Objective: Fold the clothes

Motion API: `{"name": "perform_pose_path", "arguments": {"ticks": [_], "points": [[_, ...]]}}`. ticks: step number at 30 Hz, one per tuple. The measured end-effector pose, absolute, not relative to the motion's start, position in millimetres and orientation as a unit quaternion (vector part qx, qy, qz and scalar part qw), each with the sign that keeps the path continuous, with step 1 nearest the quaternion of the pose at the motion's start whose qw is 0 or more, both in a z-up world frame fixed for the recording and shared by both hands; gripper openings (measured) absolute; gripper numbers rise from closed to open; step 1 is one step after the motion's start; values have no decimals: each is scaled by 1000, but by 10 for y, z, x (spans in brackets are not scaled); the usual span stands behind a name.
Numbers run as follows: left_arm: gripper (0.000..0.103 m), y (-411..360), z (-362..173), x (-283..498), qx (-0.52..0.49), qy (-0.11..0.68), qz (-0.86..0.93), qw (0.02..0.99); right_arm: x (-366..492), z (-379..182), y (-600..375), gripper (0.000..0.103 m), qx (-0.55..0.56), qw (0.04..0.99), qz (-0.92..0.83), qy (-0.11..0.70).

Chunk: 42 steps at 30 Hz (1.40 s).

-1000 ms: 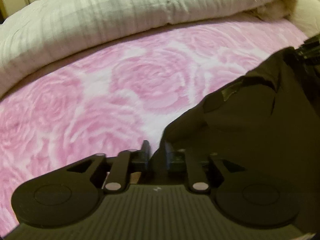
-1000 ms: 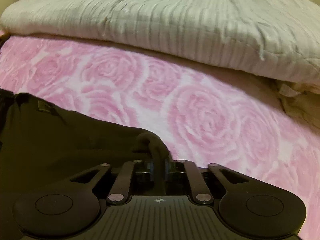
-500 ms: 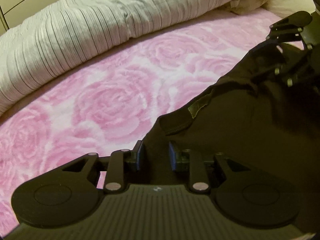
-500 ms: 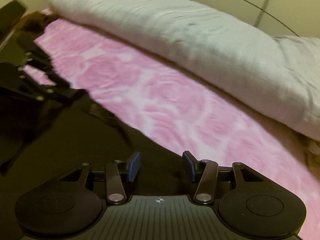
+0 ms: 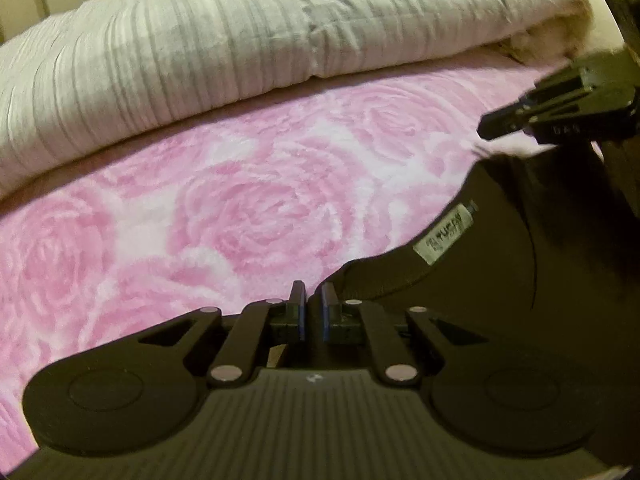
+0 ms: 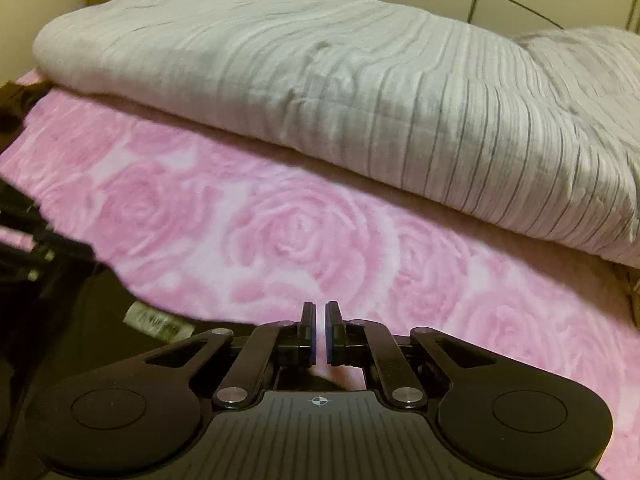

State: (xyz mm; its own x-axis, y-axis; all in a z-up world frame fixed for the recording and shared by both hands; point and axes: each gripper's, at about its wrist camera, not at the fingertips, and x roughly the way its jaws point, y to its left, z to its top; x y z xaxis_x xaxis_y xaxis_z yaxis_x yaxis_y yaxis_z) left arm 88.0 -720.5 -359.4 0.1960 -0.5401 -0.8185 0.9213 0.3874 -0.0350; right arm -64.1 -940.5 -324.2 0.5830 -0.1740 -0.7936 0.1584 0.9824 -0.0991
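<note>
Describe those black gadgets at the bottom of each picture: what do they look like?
Each is a matte black handheld gripper. The left gripper and right gripper both have a ribbed body, two round side discs, angled link bars with silver pivot pins, and two slim fingers lined with blue pads. No cables or sleeves show.

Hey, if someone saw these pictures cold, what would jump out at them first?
Probably the pink rose-patterned blanket filling the middle, with a striped grey-white quilt rolled along its far edge. Then the dark garment at the near side, its label showing, between the left gripper and right gripper.
</note>
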Motion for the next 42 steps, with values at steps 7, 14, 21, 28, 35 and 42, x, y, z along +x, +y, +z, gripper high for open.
{"name": "perform_pose_path", "arguments": {"ticks": [7, 14, 21, 28, 35, 42], "points": [[26, -6925, -3465, 841, 222, 390, -491, 747, -1219, -3102, -9431, 34, -12, 888, -144, 438], [24, -6661, -3396, 477, 249, 380, -488, 746, -2192, -3076, -9572, 47, -13, 850, -240, 469], [24, -6726, -3423, -103, 285, 366, -515, 721, -2949, -3205, -9890, 60, 25, 806, -293, 514], [24, -7058, -3242, -688, 295, 348, -549, 700, -3203, -3085, -10163, 4, 56, 799, -299, 519], [24, -7372, -3087, -1120, 291, 342, -567, 690, -3414, -2552, -10812, 4, -13, 781, -372, 502], [24, -7462, -3084, -1409, 305, 345, -565, 684, -3388, -2479, -11631, 32, -131, 721, -434, 525]]}}
